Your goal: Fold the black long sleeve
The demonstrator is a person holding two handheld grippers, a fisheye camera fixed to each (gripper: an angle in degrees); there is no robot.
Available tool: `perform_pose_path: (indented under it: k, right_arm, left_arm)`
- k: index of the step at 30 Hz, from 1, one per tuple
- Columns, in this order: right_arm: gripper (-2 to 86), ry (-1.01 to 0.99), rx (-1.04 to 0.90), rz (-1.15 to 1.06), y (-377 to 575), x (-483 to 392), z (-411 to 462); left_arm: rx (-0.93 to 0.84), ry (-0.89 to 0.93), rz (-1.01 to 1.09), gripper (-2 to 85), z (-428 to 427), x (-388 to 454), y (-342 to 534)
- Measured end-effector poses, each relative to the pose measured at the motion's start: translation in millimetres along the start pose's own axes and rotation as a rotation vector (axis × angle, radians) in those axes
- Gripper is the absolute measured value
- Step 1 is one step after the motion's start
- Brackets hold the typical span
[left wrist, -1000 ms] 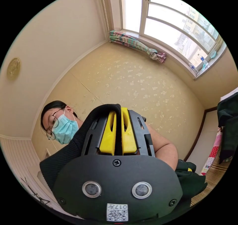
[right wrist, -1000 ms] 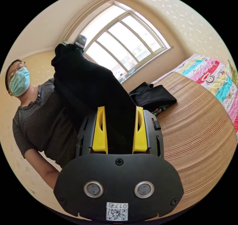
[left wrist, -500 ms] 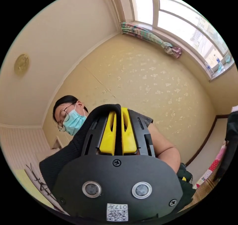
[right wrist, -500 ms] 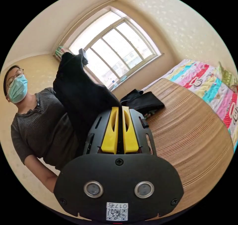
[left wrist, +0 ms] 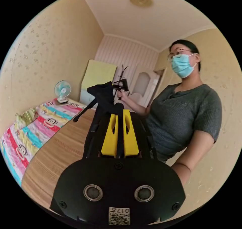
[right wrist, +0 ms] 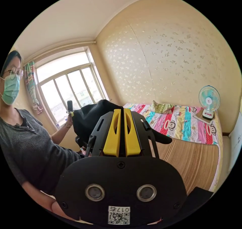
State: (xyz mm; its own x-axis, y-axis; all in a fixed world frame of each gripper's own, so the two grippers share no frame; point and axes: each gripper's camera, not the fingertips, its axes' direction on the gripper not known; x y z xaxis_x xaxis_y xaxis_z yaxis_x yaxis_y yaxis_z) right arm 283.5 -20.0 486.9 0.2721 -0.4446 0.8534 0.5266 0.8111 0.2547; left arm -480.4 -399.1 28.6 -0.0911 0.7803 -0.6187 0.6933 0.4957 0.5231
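The black long sleeve (left wrist: 107, 98) is held in the air between both grippers. The left gripper (left wrist: 120, 113) is clamped on its fabric at 12 o'clock; the right gripper (right wrist: 120, 113) is likewise closed on it above the woven mat (right wrist: 199, 161).

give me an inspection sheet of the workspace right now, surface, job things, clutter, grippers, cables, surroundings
Surface: woven mat beside a cartoon-print sheet.
Job's things: black top held up in the air between both grippers, a loose end dangling over the mat.
Clutter: fan on the sheet; a cushion near it.
Grippers: left gripper shut on the black top; right gripper shut on it too.
Cables: nothing seen.
Surroundings: window, door, the person standing close.
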Motion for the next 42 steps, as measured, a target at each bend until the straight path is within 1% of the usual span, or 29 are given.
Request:
perform_pose_path:
  k: [2, 4, 8, 10, 12, 14, 15, 16, 17, 18, 19, 20, 21, 22, 24, 25, 26, 27, 28, 29, 30, 31, 32, 33, 34, 35, 38, 40, 42]
  right_arm:
    - [2.4, 0.092, -0.03, 0.04, 4, -10, -2]
    - [2.4, 0.173, 0.0, 0.054, 7, -30, -17]
    - [2.6, 0.251, 0.123, -0.003, -6, -65, -63]
    - [2.9, 0.261, 0.165, -0.002, -25, -66, -82]
    - [3.1, 0.293, 0.123, 0.031, -42, -50, -78]
    - [3.5, 0.337, 0.055, 0.102, -60, -21, -63]
    - [3.8, 0.389, -0.007, 0.144, -72, 4, -44]
    - [4.3, 0.444, -0.086, 0.191, -85, 33, -20]
    - [4.6, 0.471, -0.127, 0.219, -91, 50, -7]
    - [6.4, 0.517, -0.207, 0.274, -99, 83, 22]
    - [9.4, 0.563, -0.291, 0.348, -103, 116, 49]
    - [10.6, 0.578, -0.332, 0.38, -103, 131, 62]
    - [13.0, 0.597, -0.401, 0.441, -100, 154, 82]
    - [13.2, 0.607, -0.444, 0.47, -93, 168, 94]
    - [12.5, 0.584, -0.482, 0.492, -75, 179, 106]
    - [11.8, 0.529, -0.53, 0.495, -57, 185, 115]
    - [11.4, 0.501, -0.561, 0.499, -46, 188, 120]
    - [11.0, 0.452, -0.641, 0.512, -20, 195, 133]
    - [10.7, 0.403, -0.741, 0.53, 11, 203, 147]
    - [10.8, 0.379, -0.795, 0.543, 27, 207, 154]
    - [10.8, 0.333, -0.909, 0.582, 62, 214, 167]
    - [11.2, 0.29, -1.01, 0.621, 95, 218, 178]
    - [11.4, 0.272, -1.055, 0.637, 110, 219, 183]
    - [12.0, 0.245, -1.138, 0.668, 137, 220, 190]
    - [12.5, 0.218, -1.207, 0.684, 159, 219, 195]
    - [12.7, 0.207, -1.236, 0.691, 167, 218, 197]
    - [13.3, 0.15, -1.326, 0.72, 198, 214, 203]
    - [14.0, 0.126, -1.412, 0.703, 215, 216, 213]
    - [14.5, 0.155, -1.487, 0.659, 225, 221, 222]
  left_arm:
    - [-0.142, -0.094, -0.139, 0.7, 18, -16, 7]
    - [-0.172, -0.083, -0.126, 0.8, 29, -12, 6]
    - [0.024, 0.066, 0.111, 1.1, -5, 21, -23]
    - [0.082, 0.048, 0.122, 1.5, -24, 14, -41]
    - [0.066, -0.009, 0.044, 2.0, -34, -15, -62]
    - [-0.057, -0.151, -0.191, 2.8, -29, -88, -93]
    - [-0.087, -0.198, -0.27, 3.2, -25, -110, -99]
    - [-0.13, -0.293, -0.441, 4.0, -19, -158, -109]
    - [-0.117, -0.366, -0.563, 5.0, -16, -200, -113]
    - [-0.093, -0.404, -0.611, 5.3, -16, -217, -113]
    - [-0.038, -0.486, -0.724, 6.0, -22, -245, -107]
    - [0.016, -0.544, -0.832, 7.5, -30, -265, -99]
    - [0.044, -0.563, -0.879, 8.2, -34, -271, -94]
    - [0.09, -0.58, -0.933, 9.7, -38, -277, -84]
    - [0.063, -0.588, -0.934, 10.1, -29, -280, -72]
    - [-0.037, -0.586, -0.922, 9.8, -12, -284, -61]
    - [-0.179, -0.57, -0.913, 9.5, 12, -288, -46]
    - [-0.256, -0.554, -0.908, 9.4, 26, -290, -36]
    - [-0.415, -0.505, -0.898, 9.2, 57, -293, -12]
    - [-0.567, -0.449, -0.892, 9.1, 88, -293, 16]
    - [-0.646, -0.419, -0.892, 9.1, 104, -292, 31]
    - [-0.797, -0.362, -0.893, 9.1, 133, -288, 62]
    - [-0.933, -0.306, -0.891, 9.2, 158, -280, 92]
    - [-0.993, -0.276, -0.891, 9.2, 169, -275, 107]
    - [-1.095, -0.225, -0.893, 9.3, 185, -266, 132]
    - [-1.18, -0.18, -0.903, 9.5, 197, -255, 155]
    - [-1.314, -0.111, -0.94, 9.5, 207, -236, 200]
    - [-1.336, -0.08, -0.977, 9.5, 203, -229, 219]
    - [-1.347, -0.054, -1.026, 9.4, 194, -225, 237]
